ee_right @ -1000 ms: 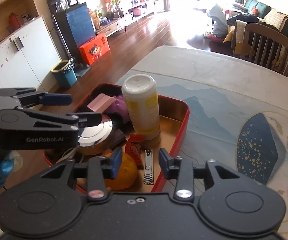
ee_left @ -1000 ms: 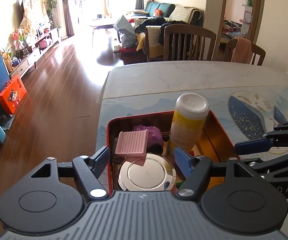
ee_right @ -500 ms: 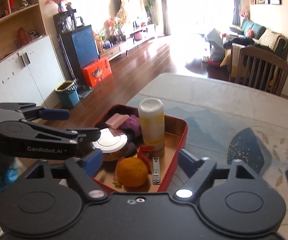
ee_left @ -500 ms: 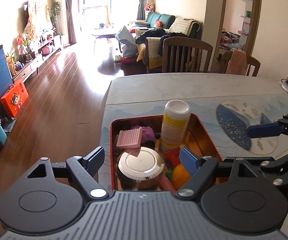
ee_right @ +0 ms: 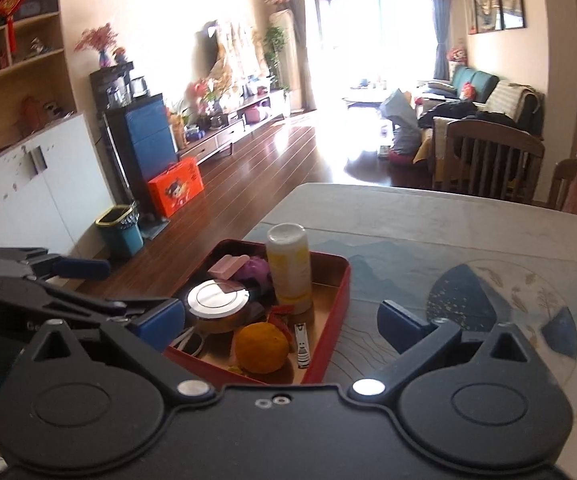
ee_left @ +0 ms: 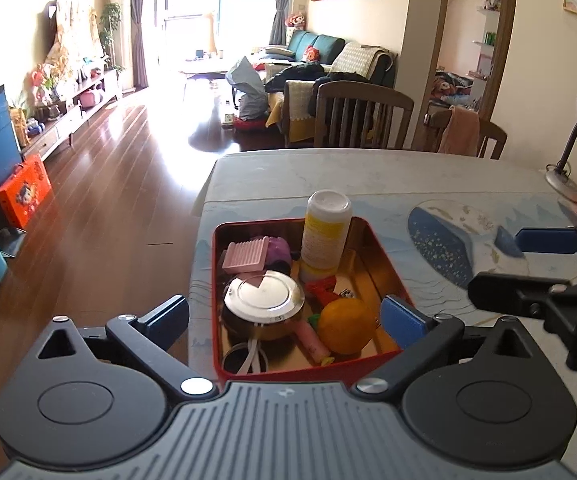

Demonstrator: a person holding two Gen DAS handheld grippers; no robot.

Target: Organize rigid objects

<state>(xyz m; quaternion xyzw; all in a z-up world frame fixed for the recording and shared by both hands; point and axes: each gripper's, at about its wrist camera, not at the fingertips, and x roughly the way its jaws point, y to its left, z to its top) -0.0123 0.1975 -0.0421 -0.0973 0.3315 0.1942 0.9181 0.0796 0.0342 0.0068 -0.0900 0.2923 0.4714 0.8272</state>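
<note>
The red metal tray (ee_left: pixel 384 258) with the tall yellow bottle (ee_left: pixel 325 232) and orange fruit (ee_left: pixel 346 326) lies just ahead of the left gripper (ee_left: pixel 284 314), at the table (ee_left: pixel 368 176) edge. Both left and right gripper (ee_right: pixel 280 322) are spread wide, holding nothing. Bare table stretches right of the tray.

Left gripper (ee_left: pixel 284 316): I see a matte black plastic body, its grey top plate ribbed lengthwise.
Left fingers (ee_left: pixel 402 321): black arms tipped with blue pads.
Pivots: round silver screw heads, with a circular embossed disc on each shoulder.
Right gripper (ee_right: pixel 280 320): my view shows smooth black housing with two tiny screws at its centre.
Right fingers (ee_right: pixel 404 326): dark blue pads on triangular cut-out arms.
</note>
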